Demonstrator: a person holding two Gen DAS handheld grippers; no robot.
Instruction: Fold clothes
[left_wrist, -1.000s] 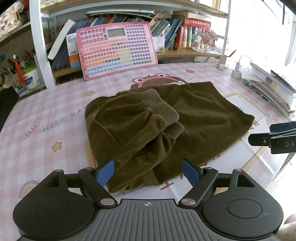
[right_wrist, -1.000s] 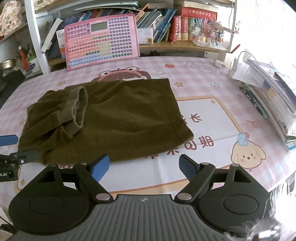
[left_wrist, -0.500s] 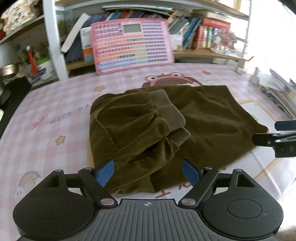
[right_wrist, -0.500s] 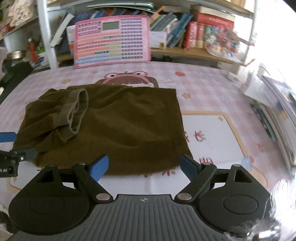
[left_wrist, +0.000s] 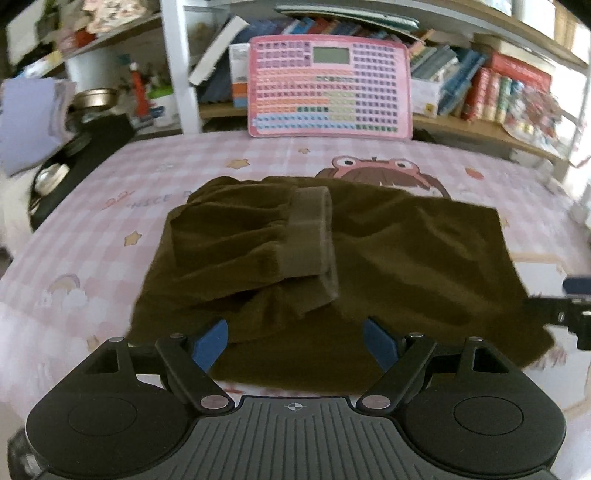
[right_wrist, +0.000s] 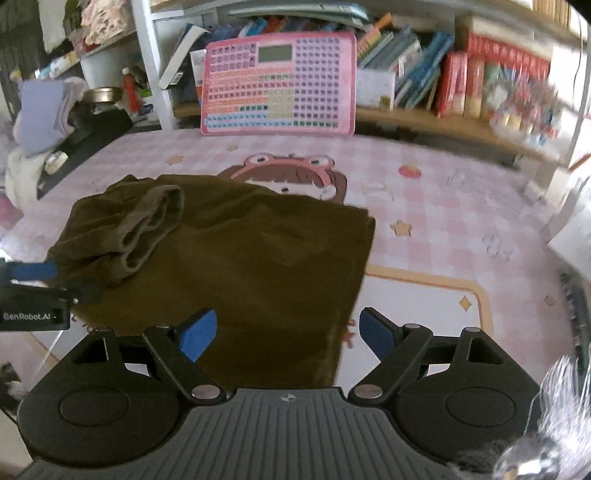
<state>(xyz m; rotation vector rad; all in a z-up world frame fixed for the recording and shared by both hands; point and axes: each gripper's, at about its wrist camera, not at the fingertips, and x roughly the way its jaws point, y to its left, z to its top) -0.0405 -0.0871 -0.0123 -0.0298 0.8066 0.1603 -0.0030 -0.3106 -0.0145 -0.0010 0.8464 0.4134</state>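
A dark olive velvety garment lies folded on the pink checked tablecloth, its ribbed cuffs stacked on top at the left. My left gripper hovers open over the garment's near edge, nothing between its blue pads. In the right wrist view the same garment spreads to the left, cuffs at its far left. My right gripper stands open above the garment's near right corner, holding nothing. The other gripper's fingers show at the left edge there, and the right one's fingers show at the right edge of the left view.
A pink keyboard toy leans against a bookshelf at the table's back. Dark objects and a metal bowl crowd the far left. Bare tablecloth lies right of the garment.
Both views have swung right to left across the table, and both grippers now sit closer over the garment's near edge. Both stay open. The garment has not moved.
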